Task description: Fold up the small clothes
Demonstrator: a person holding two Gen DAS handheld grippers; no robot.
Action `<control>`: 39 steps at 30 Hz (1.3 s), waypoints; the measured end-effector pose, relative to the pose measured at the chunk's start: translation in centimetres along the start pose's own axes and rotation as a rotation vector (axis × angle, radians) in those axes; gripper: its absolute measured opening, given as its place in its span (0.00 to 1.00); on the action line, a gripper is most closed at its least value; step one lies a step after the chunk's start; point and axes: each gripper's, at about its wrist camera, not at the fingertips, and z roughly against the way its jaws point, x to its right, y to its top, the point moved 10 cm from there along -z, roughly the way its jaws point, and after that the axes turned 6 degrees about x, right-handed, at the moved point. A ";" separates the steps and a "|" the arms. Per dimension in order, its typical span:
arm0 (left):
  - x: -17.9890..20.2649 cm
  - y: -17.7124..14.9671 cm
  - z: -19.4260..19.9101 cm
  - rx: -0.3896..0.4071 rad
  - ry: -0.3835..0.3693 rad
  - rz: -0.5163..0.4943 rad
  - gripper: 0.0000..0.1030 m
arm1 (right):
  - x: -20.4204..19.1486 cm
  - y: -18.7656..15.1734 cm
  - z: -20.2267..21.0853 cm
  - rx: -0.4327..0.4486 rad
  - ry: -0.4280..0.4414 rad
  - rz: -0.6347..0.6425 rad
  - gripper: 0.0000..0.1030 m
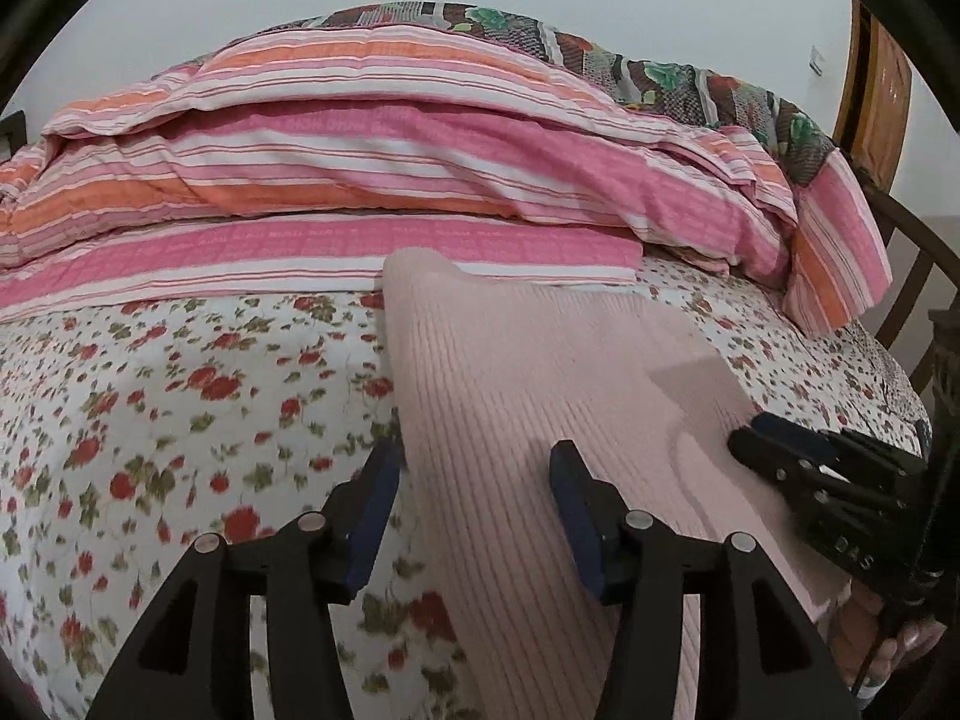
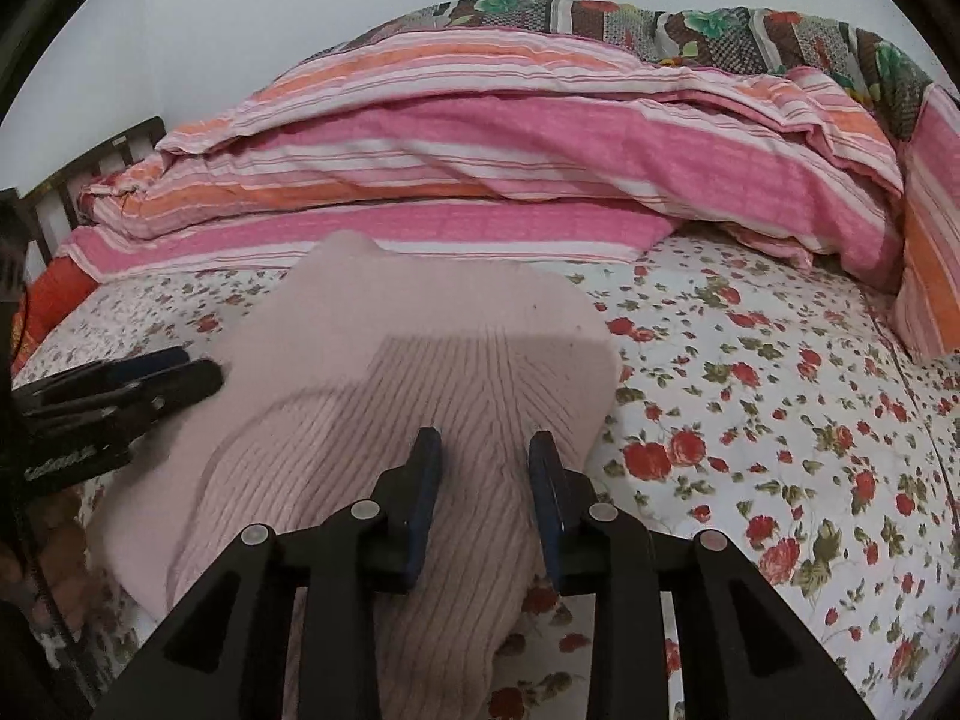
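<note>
The near end of the pink ribbed garment (image 1: 540, 396) is cut off by the bottom edge in both wrist views, and part of it is covered by the gripper bodies. In the left wrist view only a few fingers of a hand (image 1: 894, 648) are seen at the lower right, blurred and partly hidden behind the right gripper (image 1: 774, 426). Lettering on that gripper's side is too blurred to be read. The patterned blanket (image 2: 690, 24) is largely hidden behind the striped quilt (image 2: 480, 138). The dark wooden frame (image 2: 90, 168) is cropped by the lens border.
</note>
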 end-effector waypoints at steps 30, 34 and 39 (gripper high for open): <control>-0.4 -1.8 1.2 0.157 0.058 -0.026 0.64 | 0.0 -0.9 0.2 0.102 -0.057 0.029 0.33; -0.5 -1.8 1.2 0.158 0.061 -0.028 0.65 | 0.2 -0.9 0.2 0.103 -0.058 0.020 0.36; -0.4 -1.7 1.3 0.163 0.084 -0.042 0.65 | 0.3 -0.9 0.2 0.102 -0.052 0.015 0.36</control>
